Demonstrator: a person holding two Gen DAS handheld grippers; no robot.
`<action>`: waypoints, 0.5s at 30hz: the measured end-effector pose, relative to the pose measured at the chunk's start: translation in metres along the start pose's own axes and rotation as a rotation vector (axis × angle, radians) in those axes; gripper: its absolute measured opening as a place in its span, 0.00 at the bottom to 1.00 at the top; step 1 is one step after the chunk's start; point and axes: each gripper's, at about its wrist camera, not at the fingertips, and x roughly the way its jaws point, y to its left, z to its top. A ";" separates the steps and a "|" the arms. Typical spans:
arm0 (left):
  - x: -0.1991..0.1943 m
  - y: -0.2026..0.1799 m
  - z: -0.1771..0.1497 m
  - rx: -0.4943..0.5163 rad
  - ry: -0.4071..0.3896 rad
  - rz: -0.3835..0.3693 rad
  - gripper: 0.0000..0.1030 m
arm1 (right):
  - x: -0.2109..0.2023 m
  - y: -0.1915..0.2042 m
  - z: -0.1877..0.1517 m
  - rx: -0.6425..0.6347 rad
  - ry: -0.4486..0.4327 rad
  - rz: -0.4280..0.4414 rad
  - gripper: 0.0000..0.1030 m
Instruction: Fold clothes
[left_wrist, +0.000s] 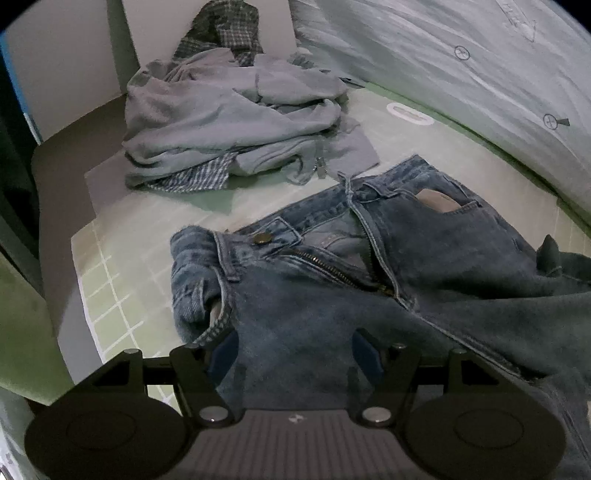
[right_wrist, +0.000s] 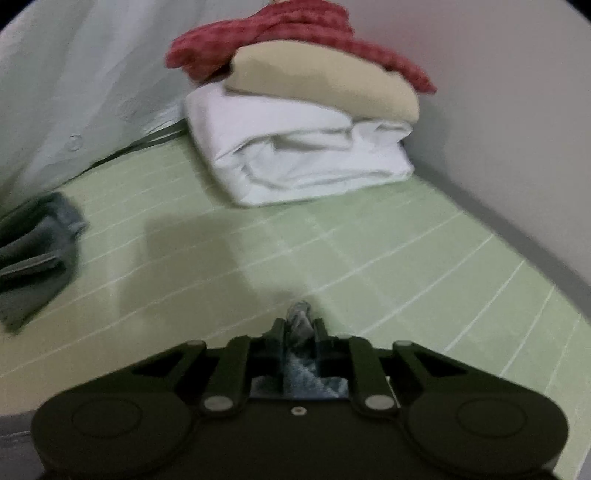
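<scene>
Blue jeans lie spread on the green grid mat, fly unzipped, waistband toward the far side. My left gripper is open just over the near part of the jeans, its blue-padded fingers standing wide on either side of the denim without pressing it. In the right wrist view my right gripper is shut on a bunched bit of blue denim, just above the green mat. How that denim joins the rest of the jeans is hidden.
A loose heap of grey-blue clothes with a plaid shirt lies at the mat's far left. A folded stack of white, beige and red cloth sits far right by the wall. Pale bedding borders the mat. Dark cloth lies left.
</scene>
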 end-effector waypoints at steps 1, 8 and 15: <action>0.001 -0.001 0.001 0.005 0.000 0.000 0.67 | 0.003 -0.001 0.003 0.013 -0.001 -0.019 0.16; 0.008 -0.013 0.001 0.037 0.016 -0.016 0.68 | -0.006 0.031 0.009 -0.035 -0.026 -0.186 0.73; 0.024 -0.039 -0.012 0.118 0.064 -0.032 0.74 | -0.011 0.098 0.001 -0.091 -0.006 0.037 0.84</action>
